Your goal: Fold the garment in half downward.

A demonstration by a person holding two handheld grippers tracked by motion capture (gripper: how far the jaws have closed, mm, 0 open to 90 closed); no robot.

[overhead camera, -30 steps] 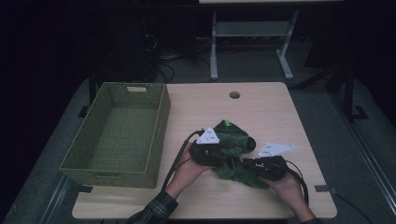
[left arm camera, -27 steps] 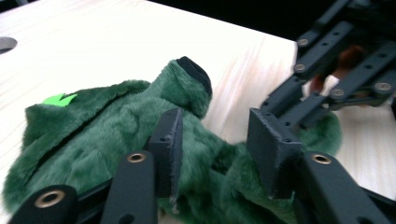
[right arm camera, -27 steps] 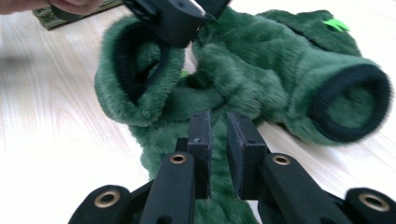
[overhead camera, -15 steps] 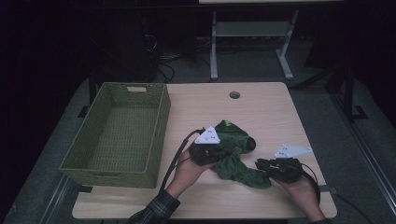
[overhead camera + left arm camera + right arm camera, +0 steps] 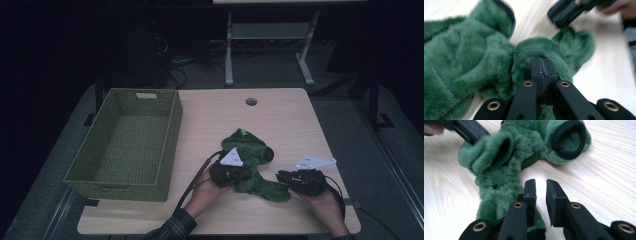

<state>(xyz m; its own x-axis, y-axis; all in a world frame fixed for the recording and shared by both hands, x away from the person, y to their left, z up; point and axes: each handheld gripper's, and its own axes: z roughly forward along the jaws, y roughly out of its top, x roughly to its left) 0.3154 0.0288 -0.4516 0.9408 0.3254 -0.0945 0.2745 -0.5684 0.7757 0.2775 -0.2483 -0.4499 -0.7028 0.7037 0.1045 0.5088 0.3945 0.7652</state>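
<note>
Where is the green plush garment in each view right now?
High view: green plush garment lies low and right of centre on the table, between both grippers.
Left gripper view: it covers the left and centre, its fur bunched around the closed jaw tips.
Right gripper view: upper left and centre.
Shared landmark: its black-trimmed cuff.

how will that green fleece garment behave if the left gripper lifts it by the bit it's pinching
Probably floppy: the fleece garment lies crumpled in soft folds, so it should sag and dangle from the left gripper. Likely light, as thin plush. The pile bunches around the shut jaws, so it seems unlikely to slip.
</note>
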